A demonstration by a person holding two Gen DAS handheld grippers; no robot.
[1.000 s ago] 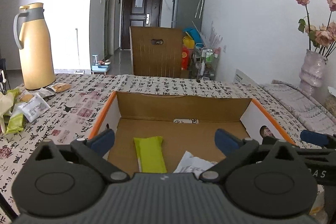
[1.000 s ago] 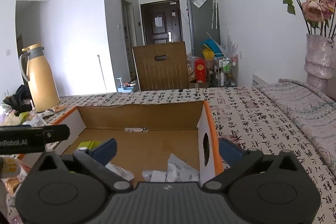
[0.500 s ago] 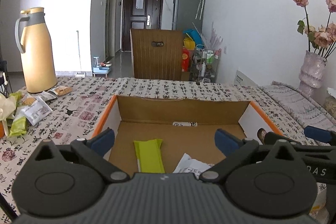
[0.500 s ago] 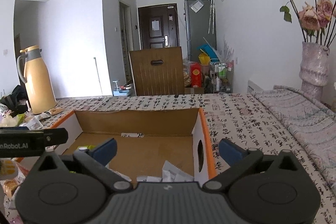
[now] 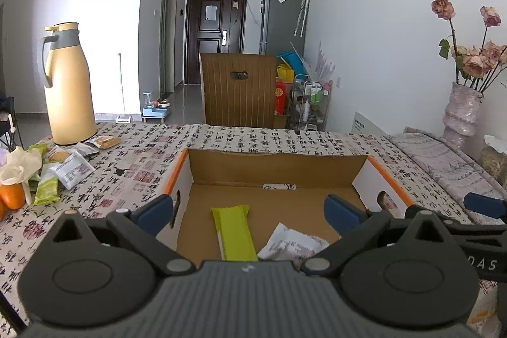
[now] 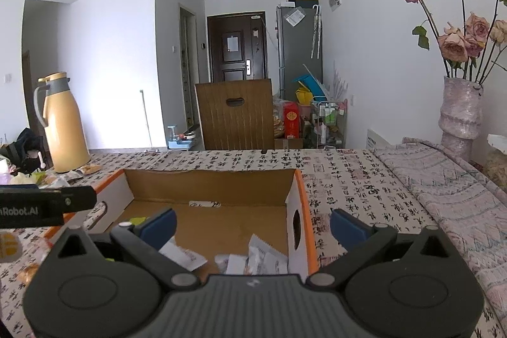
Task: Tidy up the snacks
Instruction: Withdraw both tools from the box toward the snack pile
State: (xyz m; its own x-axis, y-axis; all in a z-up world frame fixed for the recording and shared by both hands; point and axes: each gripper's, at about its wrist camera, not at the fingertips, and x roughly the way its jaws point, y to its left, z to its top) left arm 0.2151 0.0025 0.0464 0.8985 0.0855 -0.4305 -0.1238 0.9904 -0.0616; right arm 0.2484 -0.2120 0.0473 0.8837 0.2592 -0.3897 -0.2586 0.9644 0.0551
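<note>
Both claws — left claw [image 5: 248, 213] and right claw [image 6: 252, 227] — hang spread wide and empty over the open cardboard box [image 5: 275, 167], likely between drops, where a glossy green packet [image 5: 236, 233] and crinkled white wrappers [image 6: 253, 258] lie flat — more snack packets [image 5: 63, 167] wait on the patterned surface [image 5: 126, 154].

Bright, even daylight in both views, strongest on the white wall [image 6: 117, 68] at left, nearly blown out behind the yellow jug [image 5: 68, 84]. Soft, faint shadows only; inside of the cardboard box [image 5: 275, 170] slightly dimmer at its far wall. Dull sheen on the dark housing of the left tongs [image 5: 248, 213] and right tongs [image 6: 253, 225]. Strong fisheye bending toward the edges, black vignette in the upper corners. Sharp throughout, no motion blur; mild softness at the rim.
</note>
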